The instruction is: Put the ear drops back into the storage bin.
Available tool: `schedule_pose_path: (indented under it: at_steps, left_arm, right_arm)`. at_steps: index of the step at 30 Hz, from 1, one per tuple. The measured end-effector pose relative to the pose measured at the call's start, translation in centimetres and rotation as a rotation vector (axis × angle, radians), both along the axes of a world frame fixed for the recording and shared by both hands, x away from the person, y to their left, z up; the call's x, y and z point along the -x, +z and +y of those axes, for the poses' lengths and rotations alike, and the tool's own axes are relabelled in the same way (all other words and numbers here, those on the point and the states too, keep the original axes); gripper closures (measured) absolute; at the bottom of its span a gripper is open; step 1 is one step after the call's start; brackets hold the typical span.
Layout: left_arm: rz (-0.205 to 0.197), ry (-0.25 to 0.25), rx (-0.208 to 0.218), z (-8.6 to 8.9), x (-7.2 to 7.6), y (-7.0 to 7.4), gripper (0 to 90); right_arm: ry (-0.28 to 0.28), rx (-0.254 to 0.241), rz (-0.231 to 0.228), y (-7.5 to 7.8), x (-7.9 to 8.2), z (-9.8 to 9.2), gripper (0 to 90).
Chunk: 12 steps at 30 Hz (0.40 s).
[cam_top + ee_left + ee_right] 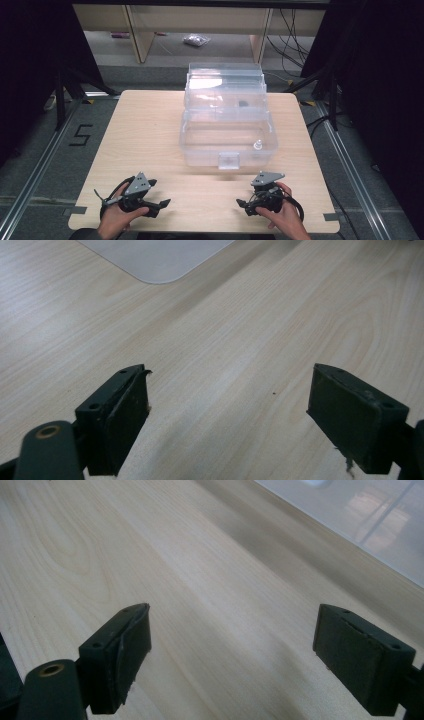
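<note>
Both the left gripper (159, 197) and right gripper (243, 206) gape wide, holding nothing above the table (150, 130).

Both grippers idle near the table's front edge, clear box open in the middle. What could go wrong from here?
1. The clear box is see-through, so its front wall and latch are hard to judge; an open jaw may bump it.
2. A small clear piece inside the base, near the right wall, is easily overlooked or knocked.
3. The raised lid could swing shut if the left gripper or right gripper nudges the box.

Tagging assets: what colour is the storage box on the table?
Clear, colourless plastic box, see-through with its lid open; best in the high view.
</note>
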State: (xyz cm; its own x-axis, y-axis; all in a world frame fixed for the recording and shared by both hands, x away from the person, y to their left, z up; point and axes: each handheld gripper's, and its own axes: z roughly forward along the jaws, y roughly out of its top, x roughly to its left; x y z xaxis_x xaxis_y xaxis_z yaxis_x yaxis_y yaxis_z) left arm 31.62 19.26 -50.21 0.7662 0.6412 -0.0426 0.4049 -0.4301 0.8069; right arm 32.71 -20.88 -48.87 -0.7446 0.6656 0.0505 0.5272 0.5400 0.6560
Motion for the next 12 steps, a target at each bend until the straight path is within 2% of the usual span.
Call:
schedule_pose_path:
  at_steps: [1,2,3,5,7,8,12]
  left_arm:
    - [0.001,0.000,0.000,0.00,0.00,0.00,15.9]
    - [0.000,-0.010,-0.018,0.11,-0.04,0.06,15.9]
    - [0.001,0.000,0.000,-0.01,0.00,-0.01,15.9]
    - [0.000,0.000,0.000,0.00,-0.01,0.00,15.9]
    - [0.001,-0.014,-0.027,0.18,-0.05,0.14,15.9]
    - [0.001,-0.010,-0.024,0.17,-0.04,0.12,15.9]
    - [0.000,-0.011,-0.025,0.17,-0.04,0.14,15.9]
  right_arm:
    - [0.001,-0.004,-0.007,-0.05,-0.02,0.01,16.4]
    - [-0.011,-0.005,-0.009,-0.09,0.06,0.04,16.4]
    - [-0.013,-0.005,-0.005,-0.08,0.08,0.05,16.4]
    - [-0.012,-0.005,-0.004,-0.07,0.09,0.04,16.3]
    - [-0.011,-0.004,-0.004,-0.08,0.05,0.03,16.4]
    - [0.003,-0.003,-0.015,-0.12,-0.07,-0.02,16.4]
    - [0.000,-0.002,-0.016,-0.08,-0.07,-0.06,16.4]
